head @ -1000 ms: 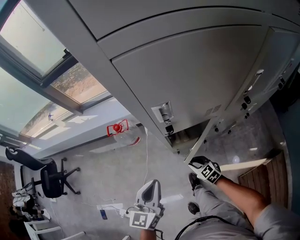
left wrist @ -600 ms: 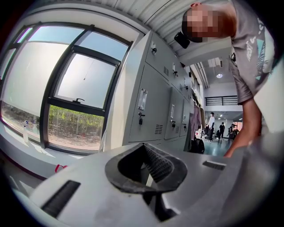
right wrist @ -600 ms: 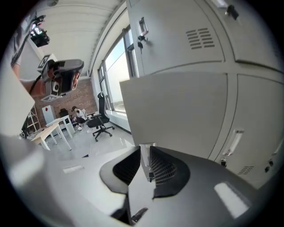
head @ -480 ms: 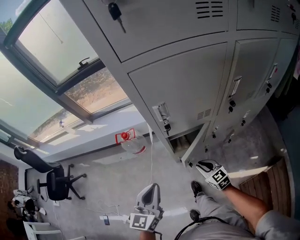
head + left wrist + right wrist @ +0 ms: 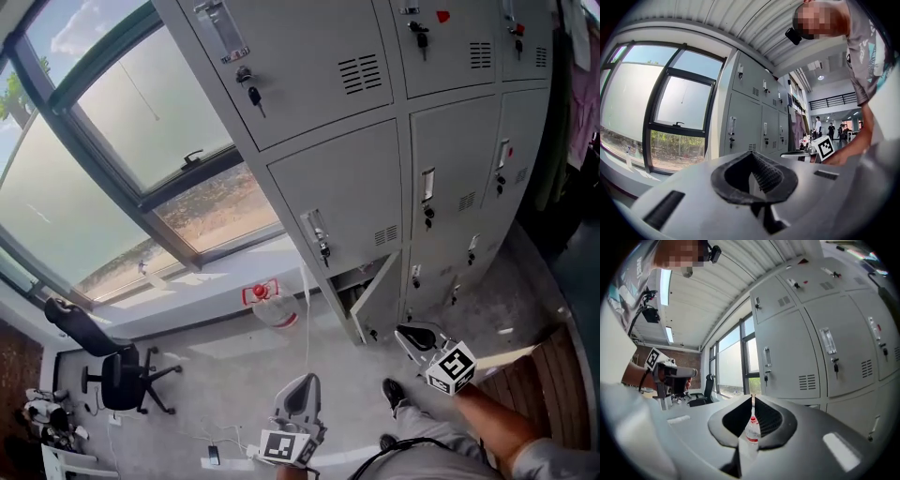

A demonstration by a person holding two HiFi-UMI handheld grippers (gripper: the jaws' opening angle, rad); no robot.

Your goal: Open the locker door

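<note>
Head view: locker door (image 5: 379,296) ajar, contents unclear; left gripper (image 5: 301,382) and right gripper (image 5: 410,336) closed, empty.

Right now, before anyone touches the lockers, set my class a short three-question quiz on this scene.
1. True or false: every door of the lockers is fully shut.
2. What stands on the floor by the lockers' window end? A. a bottle B. a bucket C. a box
3. Which is nearer the lockers: the left tool or the right tool?
Key: 1. False: one bottom door is ajar. 2. A. 3. The right tool.
</note>
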